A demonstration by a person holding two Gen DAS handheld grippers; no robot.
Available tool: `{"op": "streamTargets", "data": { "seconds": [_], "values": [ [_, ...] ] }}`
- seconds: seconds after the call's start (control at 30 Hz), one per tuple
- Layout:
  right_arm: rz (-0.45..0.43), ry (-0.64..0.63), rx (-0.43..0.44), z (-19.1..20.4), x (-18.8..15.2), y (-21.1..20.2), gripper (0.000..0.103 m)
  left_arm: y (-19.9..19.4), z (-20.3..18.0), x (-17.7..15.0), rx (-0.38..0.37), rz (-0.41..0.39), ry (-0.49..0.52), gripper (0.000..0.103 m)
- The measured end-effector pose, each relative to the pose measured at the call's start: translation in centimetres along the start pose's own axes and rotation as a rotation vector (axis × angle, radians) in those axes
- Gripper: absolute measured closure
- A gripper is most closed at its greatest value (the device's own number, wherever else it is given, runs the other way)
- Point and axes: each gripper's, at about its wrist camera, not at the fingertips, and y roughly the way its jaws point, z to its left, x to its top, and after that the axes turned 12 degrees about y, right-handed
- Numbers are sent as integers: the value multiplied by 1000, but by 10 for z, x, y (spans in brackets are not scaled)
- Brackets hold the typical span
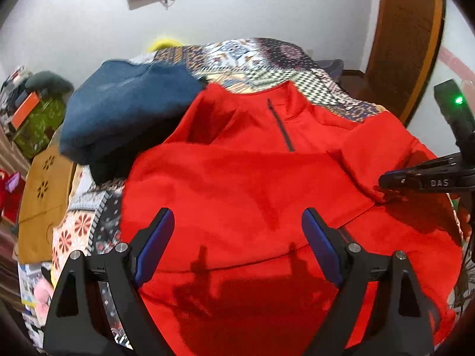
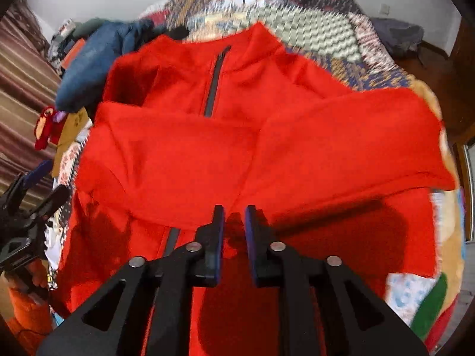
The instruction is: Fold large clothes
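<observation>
Patterned bedspread [image 1: 243, 59] covers the bed, biggest surface in view, and the red pullover [image 1: 237, 184] lies spread on it front up, collar toward the far wall, dark zipper [image 1: 282, 127] running down from the neck. Both sleeves look folded in across the chest – the right wrist view shows one crossing from each side, overlapping near the middle of the pullover [image 2: 237, 154]. A blue garment [image 1: 127, 112] sits bunched just beside the pullover's far-left shoulder, touching or overlapping its edge, can't tell which. A mustard cloth [image 1: 44, 195] with cut-out flower shapes lies at the bedspread's left edge. No containers visible that can be read; clutter at far left is too blurred to name. Left gripper [image 1: 237, 228] hovers over the lower part of the pullover, jaws spread wide, blue pads [image 1: 157, 243] well apart, nothing between them, not touching the cloth as far as can be seen. Right gripper [image 2: 234, 225] points down at the pullover's lower middle, jaws only a narrow gap apart – red cloth shows in the gap but the pads do not appear to press on it. In the left wrist view the right gripper [image 1: 383, 182] comes in from the right edge, its tip at a bunched sleeve fold.
</observation>
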Motion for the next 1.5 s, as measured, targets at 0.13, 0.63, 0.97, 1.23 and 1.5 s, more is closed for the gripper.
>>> {"op": "streamTargets", "data": {
  "seconds": [0.13,0.63,0.97,1.23,1.5],
  "values": [
    [-163,23,-26,-17,1,-44,63,0,-21,26,-28,-26,41,15],
    [-462,228,-160,-113,-14,-124,46,59,-151,126,-253,35,245,15],
    [-364,227,-138,-129,-16,-90,46,109,-218,129,-277,132,417,15],
    [-252,257,-73,-133,-11,-43,46,114,-203,139,-255,64,357,53],
    [-206,276,-50,-139,-15,-25,37,111,-155,128,-255,50,236,96]
  ]
}}
